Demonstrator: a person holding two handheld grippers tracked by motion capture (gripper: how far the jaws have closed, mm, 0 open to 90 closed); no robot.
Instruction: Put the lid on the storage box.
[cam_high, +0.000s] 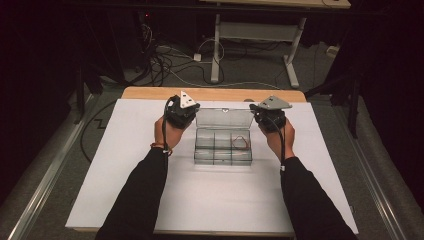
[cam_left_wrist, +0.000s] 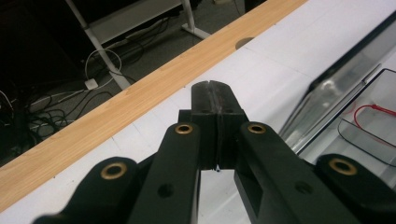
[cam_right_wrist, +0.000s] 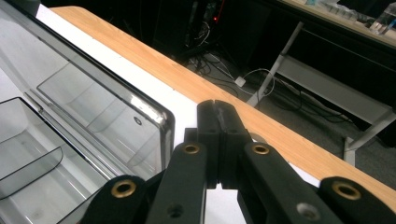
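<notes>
A clear plastic compartment box (cam_high: 222, 147) lies open in the middle of the white table cover, its lid (cam_high: 223, 118) leaning back. A red-and-tan wire loop (cam_high: 240, 142) rests in its right rear compartment, and shows as a red wire (cam_left_wrist: 373, 111) in the left gripper view. My left gripper (cam_high: 181, 111) hovers just left of the lid with its jaws pressed together (cam_left_wrist: 215, 93) and nothing between them. My right gripper (cam_high: 269, 114) hovers just right of the lid (cam_right_wrist: 116, 112), jaws pressed together (cam_right_wrist: 217, 114), holding nothing.
The white cover (cam_high: 150, 200) spans most of the wooden table (cam_high: 150, 93), whose far edge shows as a wood strip (cam_left_wrist: 116, 112). Beyond it on the floor lie cables (cam_high: 165, 62) and a desk's white legs (cam_high: 216, 50). The person's dark sleeves (cam_high: 140, 200) come in from the bottom.
</notes>
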